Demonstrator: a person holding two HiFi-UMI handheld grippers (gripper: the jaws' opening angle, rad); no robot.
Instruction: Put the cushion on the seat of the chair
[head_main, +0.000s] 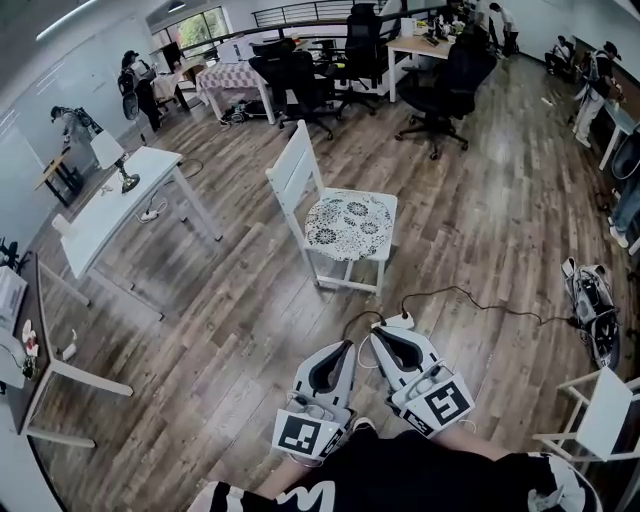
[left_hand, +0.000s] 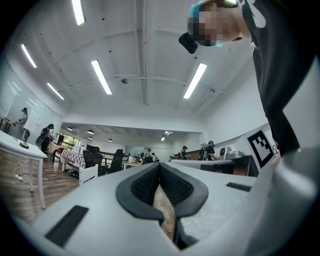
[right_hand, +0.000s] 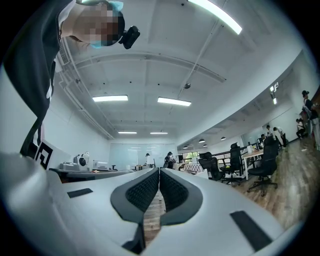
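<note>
A white wooden chair (head_main: 297, 172) stands on the wood floor in the middle of the head view. A round white cushion with a dark floral pattern (head_main: 348, 224) lies flat on its seat. My left gripper (head_main: 345, 346) and right gripper (head_main: 378, 336) are side by side low in the view, well short of the chair and pointing toward it. Both are shut with nothing in them. In the left gripper view the dark pads (left_hand: 145, 184) meet at the tip of the left gripper (left_hand: 159, 165). The right gripper (right_hand: 159, 170) shows the same, and part of the chair's back (left_hand: 89, 173) appears at the left.
A white power strip with a black cable (head_main: 400, 320) lies on the floor just ahead of the grippers. A long white table (head_main: 120, 205) is at the left and black office chairs (head_main: 440, 90) behind. A backpack (head_main: 592, 305) and another white chair (head_main: 600, 410) sit at the right.
</note>
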